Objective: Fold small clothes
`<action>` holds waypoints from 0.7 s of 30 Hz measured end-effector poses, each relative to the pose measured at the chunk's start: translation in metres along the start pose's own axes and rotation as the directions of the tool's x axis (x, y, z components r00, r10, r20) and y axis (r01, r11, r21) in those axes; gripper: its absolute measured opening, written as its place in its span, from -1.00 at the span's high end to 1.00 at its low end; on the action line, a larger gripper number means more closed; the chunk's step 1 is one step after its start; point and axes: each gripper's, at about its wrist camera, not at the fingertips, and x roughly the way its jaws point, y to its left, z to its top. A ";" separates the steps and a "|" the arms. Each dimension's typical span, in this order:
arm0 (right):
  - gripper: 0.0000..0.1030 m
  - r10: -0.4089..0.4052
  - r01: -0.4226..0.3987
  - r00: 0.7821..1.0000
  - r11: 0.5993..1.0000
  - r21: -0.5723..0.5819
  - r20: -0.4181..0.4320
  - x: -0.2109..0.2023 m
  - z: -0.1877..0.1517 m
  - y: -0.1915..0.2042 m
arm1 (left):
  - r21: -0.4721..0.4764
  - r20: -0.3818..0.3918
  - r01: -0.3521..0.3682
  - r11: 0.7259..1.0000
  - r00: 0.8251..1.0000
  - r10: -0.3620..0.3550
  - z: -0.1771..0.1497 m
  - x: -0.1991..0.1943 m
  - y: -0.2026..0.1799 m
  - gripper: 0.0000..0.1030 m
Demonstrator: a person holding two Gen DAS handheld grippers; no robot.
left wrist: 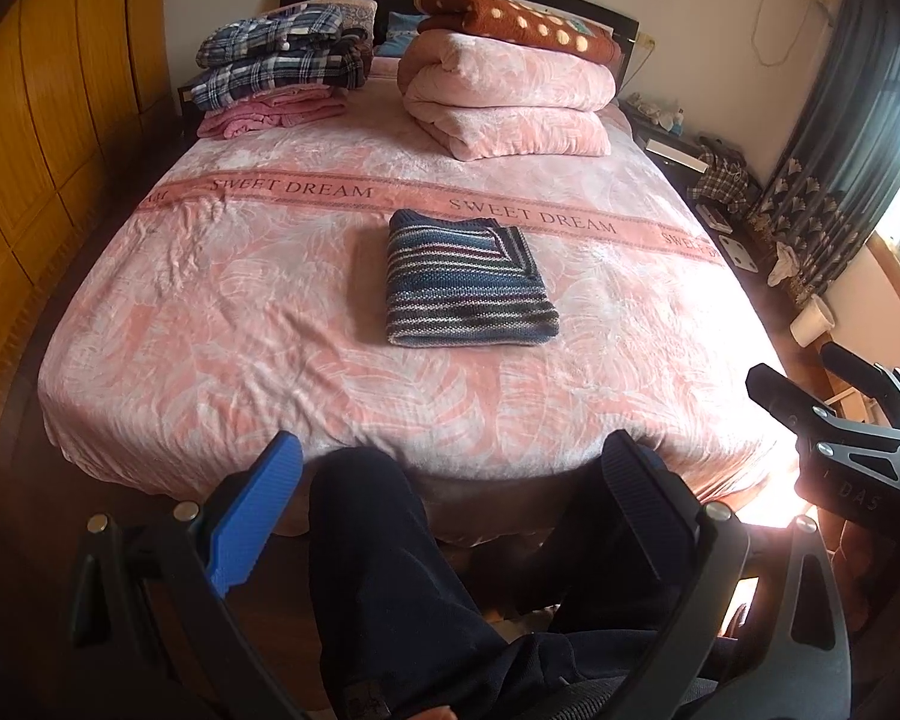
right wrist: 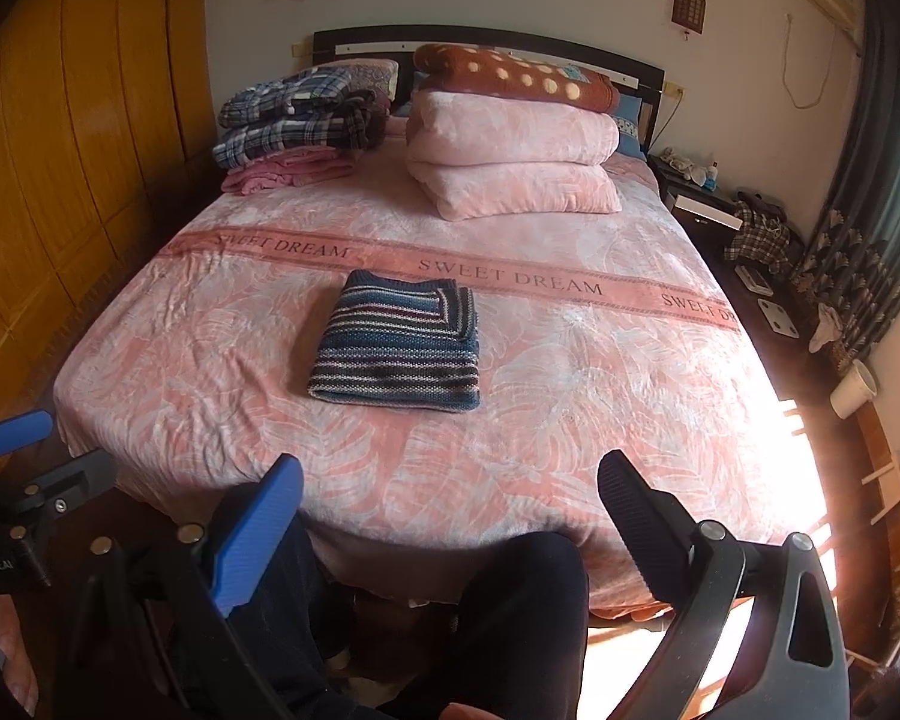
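A folded striped sweater (left wrist: pixel 468 282) lies flat on the pink bed (left wrist: pixel 210 330). The left gripper (left wrist: pixel 450 510) hangs wide open over the person's dark trousers (left wrist: pixel 390 570), holding nothing.

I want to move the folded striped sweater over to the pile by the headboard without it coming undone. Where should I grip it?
Grip the striped sweater at its near edge, the thick rounded fold facing the foot of the bed. Come in low from that side, one finger under, one on top. All layers probably meet there; the far edge shows loose ends.

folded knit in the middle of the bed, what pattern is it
Horizontal stripes in blue, dark navy and off-white on the folded knit; it shows best in the left wrist view.
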 end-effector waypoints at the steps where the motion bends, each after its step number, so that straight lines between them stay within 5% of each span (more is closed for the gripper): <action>1: -0.92 0.000 0.000 1.000 1.000 -0.001 0.000 0.000 0.000 0.000 | 0.000 0.000 0.003 1.000 1.000 -0.003 0.000 0.000 0.000 -0.93; 21: -0.92 0.001 -0.001 1.000 1.000 -0.008 0.005 0.004 0.002 0.004 | -0.002 0.006 -0.002 1.000 1.000 0.002 0.003 -0.001 0.001 -0.93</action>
